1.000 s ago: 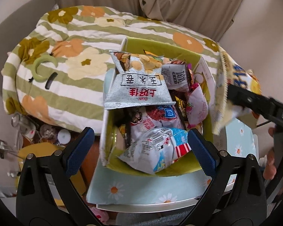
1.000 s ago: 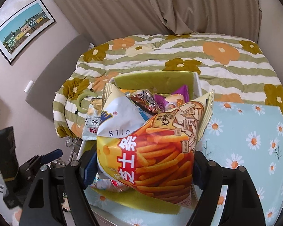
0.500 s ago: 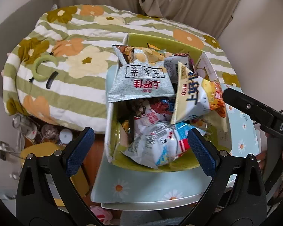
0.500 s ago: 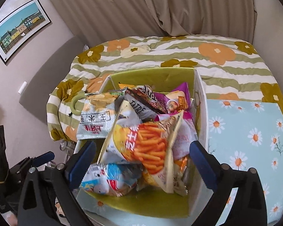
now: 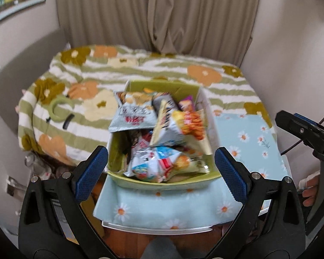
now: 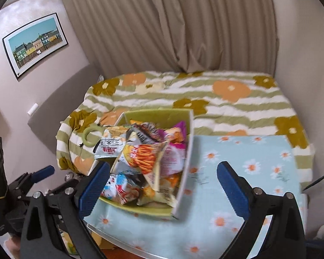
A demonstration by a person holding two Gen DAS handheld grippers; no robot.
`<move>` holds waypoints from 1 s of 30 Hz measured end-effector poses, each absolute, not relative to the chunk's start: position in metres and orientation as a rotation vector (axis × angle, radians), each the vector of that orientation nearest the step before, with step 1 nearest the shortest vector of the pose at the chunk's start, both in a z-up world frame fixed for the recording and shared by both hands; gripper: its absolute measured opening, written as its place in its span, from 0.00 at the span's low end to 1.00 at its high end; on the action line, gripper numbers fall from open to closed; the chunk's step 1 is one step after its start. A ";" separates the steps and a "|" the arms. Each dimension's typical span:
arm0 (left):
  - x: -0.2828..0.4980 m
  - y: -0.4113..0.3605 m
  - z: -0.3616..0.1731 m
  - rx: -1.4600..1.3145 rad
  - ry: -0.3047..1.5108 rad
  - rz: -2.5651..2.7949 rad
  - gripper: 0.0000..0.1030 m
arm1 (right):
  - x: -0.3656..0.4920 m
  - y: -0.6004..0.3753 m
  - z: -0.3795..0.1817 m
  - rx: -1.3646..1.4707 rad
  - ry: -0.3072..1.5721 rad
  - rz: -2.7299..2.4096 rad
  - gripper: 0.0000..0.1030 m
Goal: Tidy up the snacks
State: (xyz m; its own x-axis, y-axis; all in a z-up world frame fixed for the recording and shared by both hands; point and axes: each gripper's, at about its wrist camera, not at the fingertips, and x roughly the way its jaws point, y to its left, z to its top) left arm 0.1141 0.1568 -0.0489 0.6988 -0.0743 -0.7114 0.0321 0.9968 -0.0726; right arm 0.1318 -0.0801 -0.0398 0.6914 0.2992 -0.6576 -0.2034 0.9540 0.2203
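A green box [image 5: 162, 182] [image 6: 138, 208] full of snack bags stands on the daisy tablecloth [image 5: 162, 205] [image 6: 248, 172]. The yellow cheese-stick bag [image 5: 183, 125] [image 6: 144, 157] lies on top of the pile, beside a grey-white chip bag [image 5: 134, 116] [image 6: 110, 145]. My left gripper [image 5: 161, 170] is open and empty, held back from the box's near side. My right gripper [image 6: 163, 183] is open and empty, above the box's right near corner. The right gripper's body also shows at the right of the left wrist view [image 5: 306, 133].
A bed with a green-striped flower blanket [image 5: 97, 82] [image 6: 226, 99] lies behind the table. A green ring [image 5: 58, 110] [image 6: 90, 136] lies on it. Curtains hang at the back. A framed picture [image 6: 34, 43] hangs on the left wall. The table's near edge [image 5: 157, 229] is close to me.
My right gripper opened and let the cheese-stick bag drop into the box. Both grippers have since pulled back and up from the box.
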 end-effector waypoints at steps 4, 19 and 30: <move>0.084 0.133 -0.029 -0.014 0.711 -0.049 1.00 | 0.097 -0.103 -0.026 0.102 0.700 0.224 0.99; 0.012 0.085 -0.002 0.030 0.575 -0.080 1.00 | 0.024 -0.147 -0.020 -0.003 0.615 0.037 0.99; 0.006 0.079 -0.004 0.036 0.582 -0.090 1.00 | 0.013 -0.153 -0.022 0.040 0.621 0.031 0.99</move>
